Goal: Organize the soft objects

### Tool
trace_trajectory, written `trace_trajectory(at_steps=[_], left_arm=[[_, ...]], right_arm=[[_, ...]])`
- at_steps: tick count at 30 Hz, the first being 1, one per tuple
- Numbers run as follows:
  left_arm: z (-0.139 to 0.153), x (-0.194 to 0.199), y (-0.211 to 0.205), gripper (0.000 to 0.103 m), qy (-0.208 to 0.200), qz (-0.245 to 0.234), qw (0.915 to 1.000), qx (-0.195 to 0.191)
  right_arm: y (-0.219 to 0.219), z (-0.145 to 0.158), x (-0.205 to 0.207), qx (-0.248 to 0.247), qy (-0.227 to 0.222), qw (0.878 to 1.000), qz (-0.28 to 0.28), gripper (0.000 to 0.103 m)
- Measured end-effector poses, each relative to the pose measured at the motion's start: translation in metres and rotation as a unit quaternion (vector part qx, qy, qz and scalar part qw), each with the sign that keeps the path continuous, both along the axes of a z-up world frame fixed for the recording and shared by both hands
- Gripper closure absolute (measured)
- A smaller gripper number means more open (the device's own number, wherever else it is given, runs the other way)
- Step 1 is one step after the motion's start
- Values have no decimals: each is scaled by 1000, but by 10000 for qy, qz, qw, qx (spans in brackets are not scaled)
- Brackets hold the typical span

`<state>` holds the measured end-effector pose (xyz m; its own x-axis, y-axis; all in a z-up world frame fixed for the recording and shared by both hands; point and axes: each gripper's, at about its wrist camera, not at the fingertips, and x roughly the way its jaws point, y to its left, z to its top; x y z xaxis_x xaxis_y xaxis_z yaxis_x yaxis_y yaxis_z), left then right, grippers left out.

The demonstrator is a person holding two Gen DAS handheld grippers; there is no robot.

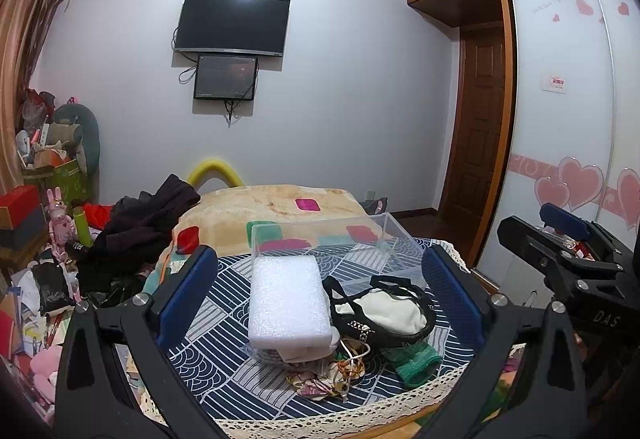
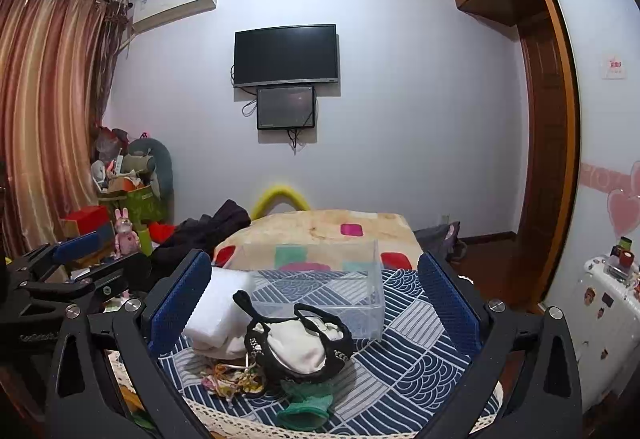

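Note:
A pile of soft things lies on the blue patterned cloth [image 1: 224, 371]: a white foam block [image 1: 288, 303] [image 2: 218, 309], a black-trimmed white fabric piece [image 1: 384, 311] [image 2: 300, 343], a green knit piece [image 1: 416, 359] [image 2: 306, 409] and a floral scrap with cord [image 1: 332, 379] [image 2: 230, 381]. A clear plastic box [image 1: 340, 243] [image 2: 320, 275] stands empty behind them. My left gripper [image 1: 320, 299] is open and empty, hovering over the pile. My right gripper [image 2: 316, 299] is open and empty above the same pile; it also shows in the left wrist view [image 1: 560, 239].
A bed with a beige blanket [image 1: 280, 207] lies behind the table. Dark clothes [image 1: 144, 227] and clutter sit to the left. A wardrobe [image 1: 568, 119] and door stand on the right. A white suitcase [image 2: 604, 303] is at the far right.

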<state>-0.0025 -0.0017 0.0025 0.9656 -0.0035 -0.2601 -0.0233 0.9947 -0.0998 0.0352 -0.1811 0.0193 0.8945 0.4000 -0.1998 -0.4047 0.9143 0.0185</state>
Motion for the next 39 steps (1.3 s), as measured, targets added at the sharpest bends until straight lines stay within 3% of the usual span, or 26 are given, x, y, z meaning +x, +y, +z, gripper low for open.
trace_trajectory(at_steps=[39], left_arm=[[0,-2,-2,0,1,-35,10000,-20]], right_arm=[[5,-3,-4,-37,-102,9999,65,0]])
